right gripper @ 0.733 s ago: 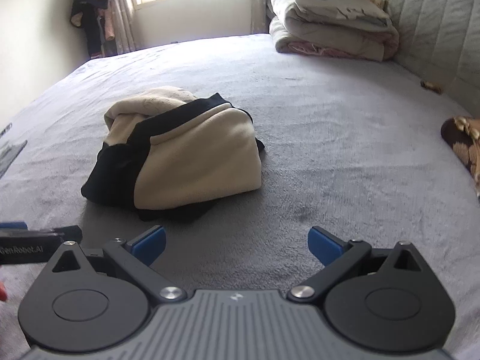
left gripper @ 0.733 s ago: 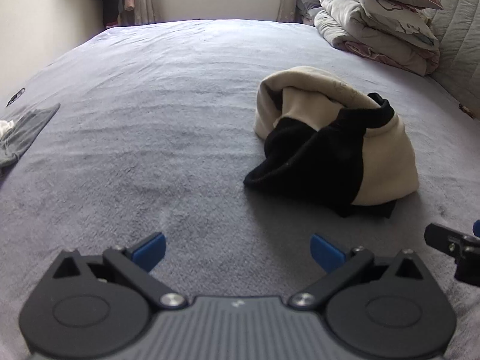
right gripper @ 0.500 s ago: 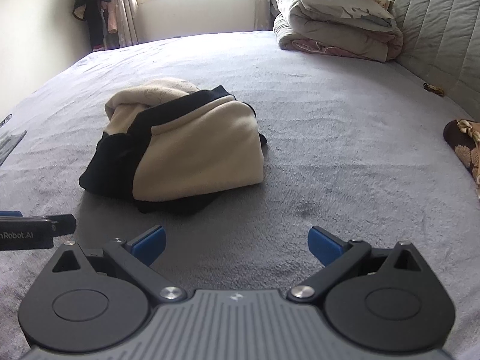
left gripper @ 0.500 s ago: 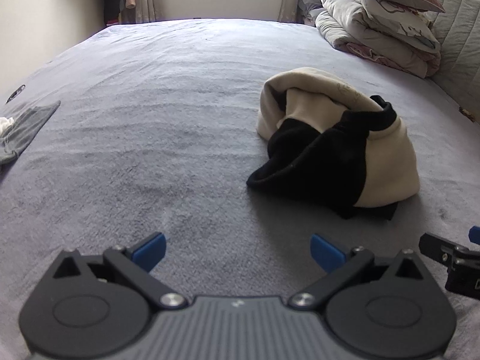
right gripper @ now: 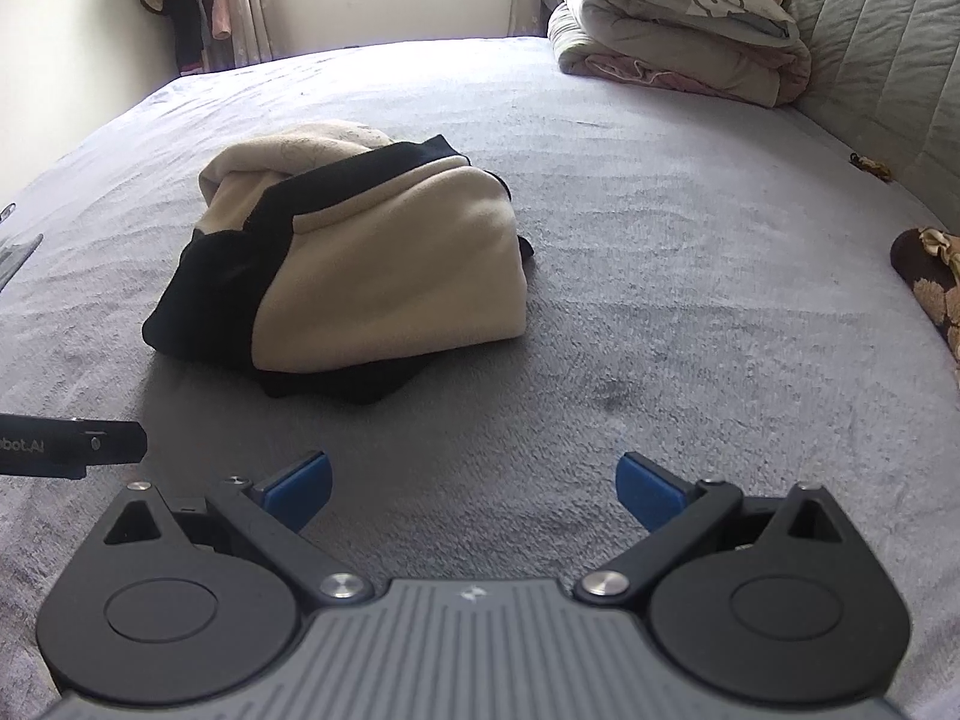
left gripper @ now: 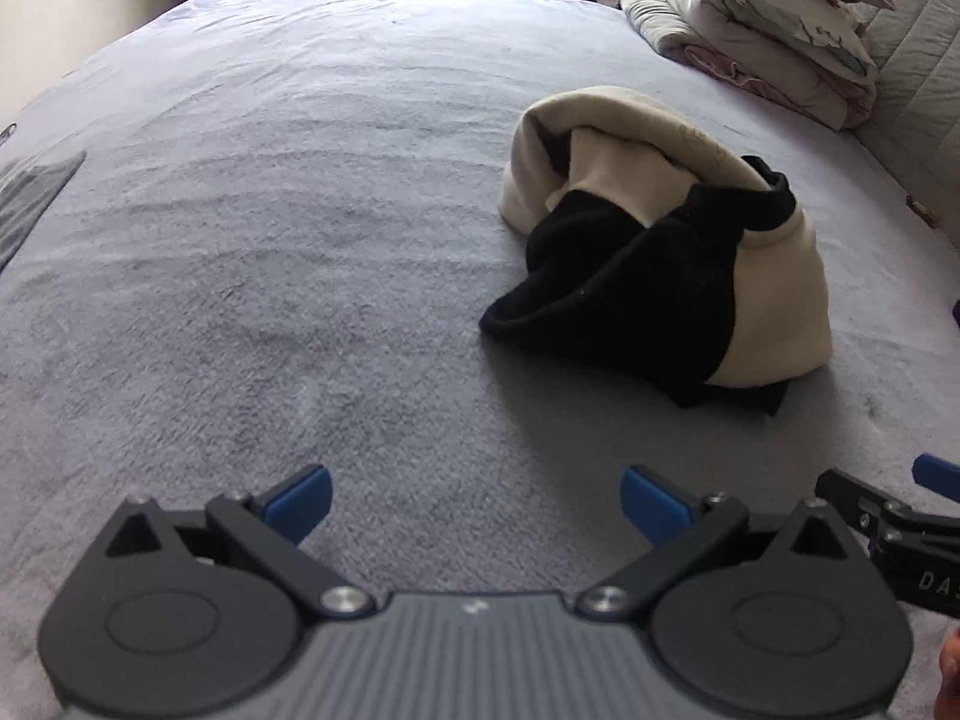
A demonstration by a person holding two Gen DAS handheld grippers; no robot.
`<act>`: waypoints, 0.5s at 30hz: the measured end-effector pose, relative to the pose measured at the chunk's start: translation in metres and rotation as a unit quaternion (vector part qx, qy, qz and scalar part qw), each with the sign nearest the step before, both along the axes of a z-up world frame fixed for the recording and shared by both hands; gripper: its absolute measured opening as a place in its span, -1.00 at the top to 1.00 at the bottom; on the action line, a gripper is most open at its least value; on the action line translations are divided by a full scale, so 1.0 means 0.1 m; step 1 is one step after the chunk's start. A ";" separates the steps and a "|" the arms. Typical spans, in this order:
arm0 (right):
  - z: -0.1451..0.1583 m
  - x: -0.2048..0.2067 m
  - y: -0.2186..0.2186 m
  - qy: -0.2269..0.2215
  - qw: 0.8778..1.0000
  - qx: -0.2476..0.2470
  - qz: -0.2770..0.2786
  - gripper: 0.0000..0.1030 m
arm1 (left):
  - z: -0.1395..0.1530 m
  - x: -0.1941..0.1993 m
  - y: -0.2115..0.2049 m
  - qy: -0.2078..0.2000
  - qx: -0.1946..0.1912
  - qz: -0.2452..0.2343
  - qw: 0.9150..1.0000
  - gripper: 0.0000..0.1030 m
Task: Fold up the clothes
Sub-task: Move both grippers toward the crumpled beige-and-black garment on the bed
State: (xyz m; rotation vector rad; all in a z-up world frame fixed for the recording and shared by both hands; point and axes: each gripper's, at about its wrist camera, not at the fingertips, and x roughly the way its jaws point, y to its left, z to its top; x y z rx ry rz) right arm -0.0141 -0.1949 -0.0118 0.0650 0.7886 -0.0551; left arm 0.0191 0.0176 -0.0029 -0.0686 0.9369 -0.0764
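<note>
Left claw: the left gripper (left gripper: 474, 501) hangs over bare bedcover with its blue-tipped jaws spread wide and nothing between them.
Right claw: the right gripper (right gripper: 473, 485) is likewise spread wide and empty, just beside the left one.
Garment: a crumpled cream and black fleece top (right gripper: 354, 276) lies bunched in a heap on the grey plush bedcover (right gripper: 690, 276), well apart from both claws.
Bearing from the left claw: ahead and to the right (left gripper: 660, 252), the black part nearest.
Bearing from the right claw: ahead and a little to the left, the cream flank facing it.
Long axis: the heap seems to run from its near end away towards the window; I cannot tell how the top lies within it.
Nearer hand: neither is clearly closer; each is nearer its own side of the heap.
Beyond: a folded pale quilt stack (right gripper: 678, 30) sits at the bed's far right corner.
</note>
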 end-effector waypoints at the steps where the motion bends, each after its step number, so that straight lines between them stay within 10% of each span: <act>1: 0.00 0.00 0.00 0.000 1.000 0.000 0.000 -1.00 | 0.01 0.01 -0.01 -0.002 0.000 -0.001 1.000 -1.00; 15: 0.02 0.03 -0.05 0.000 1.000 0.008 -0.001 -1.00 | 0.03 0.07 0.06 -0.012 -0.066 -0.029 0.997 -1.00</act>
